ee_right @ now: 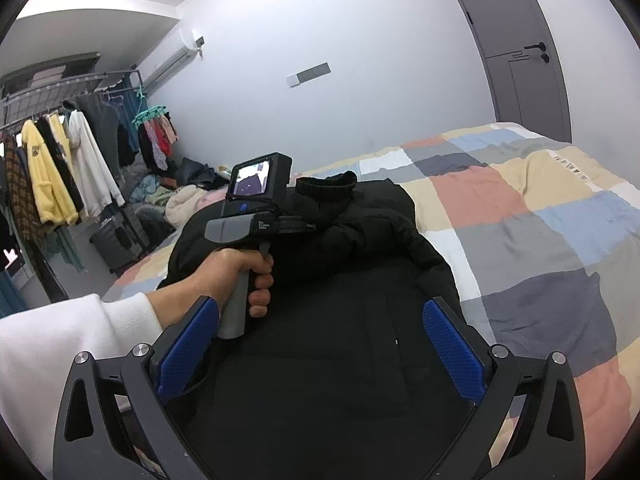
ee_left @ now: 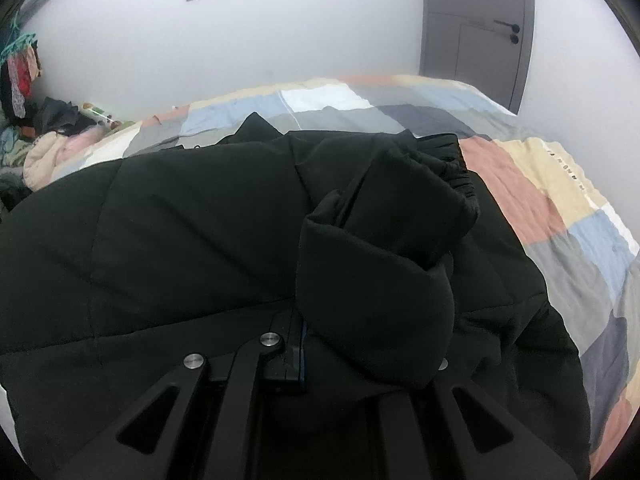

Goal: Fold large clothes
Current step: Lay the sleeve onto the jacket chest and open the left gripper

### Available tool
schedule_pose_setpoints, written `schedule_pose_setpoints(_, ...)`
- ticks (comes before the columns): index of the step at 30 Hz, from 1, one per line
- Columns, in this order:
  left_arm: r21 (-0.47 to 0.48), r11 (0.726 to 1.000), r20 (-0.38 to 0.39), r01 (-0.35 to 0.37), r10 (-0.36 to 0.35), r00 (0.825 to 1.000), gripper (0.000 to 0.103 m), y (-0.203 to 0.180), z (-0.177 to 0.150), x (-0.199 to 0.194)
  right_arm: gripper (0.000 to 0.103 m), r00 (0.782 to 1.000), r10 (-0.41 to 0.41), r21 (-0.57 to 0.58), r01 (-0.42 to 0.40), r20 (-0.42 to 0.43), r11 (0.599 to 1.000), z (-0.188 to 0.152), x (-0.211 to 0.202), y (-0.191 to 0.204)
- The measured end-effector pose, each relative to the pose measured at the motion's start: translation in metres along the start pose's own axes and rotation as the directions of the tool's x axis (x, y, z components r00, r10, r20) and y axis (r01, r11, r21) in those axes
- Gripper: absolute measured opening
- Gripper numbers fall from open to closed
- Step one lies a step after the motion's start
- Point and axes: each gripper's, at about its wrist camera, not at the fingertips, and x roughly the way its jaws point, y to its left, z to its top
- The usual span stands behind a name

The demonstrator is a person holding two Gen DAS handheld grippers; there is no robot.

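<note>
A padded black quilted jacket (ee_right: 320, 320) is spread on the patchwork-quilted bed (ee_right: 540, 220). Its sleeve (ee_left: 376, 264) is apparently clamped by the left gripper (ee_left: 304, 360); the right gripper (ee_right: 316, 352) is held apart above it.

One black padded jacket (ee_right: 360, 280) lies on one bed with a patchwork quilt (ee_right: 540, 216). Two handheld grippers are in view: the left gripper (ee_left: 304, 360) and the right gripper (ee_right: 320, 344). One person's hand (ee_right: 236, 276) shows. One grey door (ee_right: 520, 52) stands far right; one clothes rack (ee_right: 60, 92) and one air conditioner (ee_right: 168, 60) are far left.
</note>
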Motion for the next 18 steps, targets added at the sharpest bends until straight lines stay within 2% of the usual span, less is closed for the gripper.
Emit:
schedule_pose_setpoints(5,-0.005,1.000,0.013,-0.008,0.008,1.000,0.008,0.000,0.003,-0.016,0.103,1.000,-0.025,-0.006,0.025,-0.003,1.000,-0.001,0.001,0.000)
schedule_pose_setpoints(13,-0.040,0.998,0.103,0.053,-0.048,0.993,0.012,0.008,0.003,-0.074,0.103,0.998,-0.057,-0.016,0.058,0.033,0.998,0.003,-0.006,-0.001)
schedule_pose_setpoints(14,-0.040,0.998,0.109,0.054,-0.050,0.993,0.017,0.010,0.003,-0.082,0.103,0.998,-0.059,-0.019,0.060,0.033,0.998,0.003,-0.006,-0.001)
schedule_pose_setpoints(16,-0.034,0.998,0.149,0.045,-0.039,0.988,0.039,0.013,0.001,-0.099,0.103,0.997,-0.066,-0.038,0.067,0.033,0.997,0.004,-0.007,0.004)
schedule_pose_setpoints(18,-0.029,0.999,0.228,0.041,-0.033,0.973,0.078,0.018,-0.005,-0.124,0.103,0.997,-0.063,-0.059,0.065,0.035,0.996,0.004,-0.008,0.009)
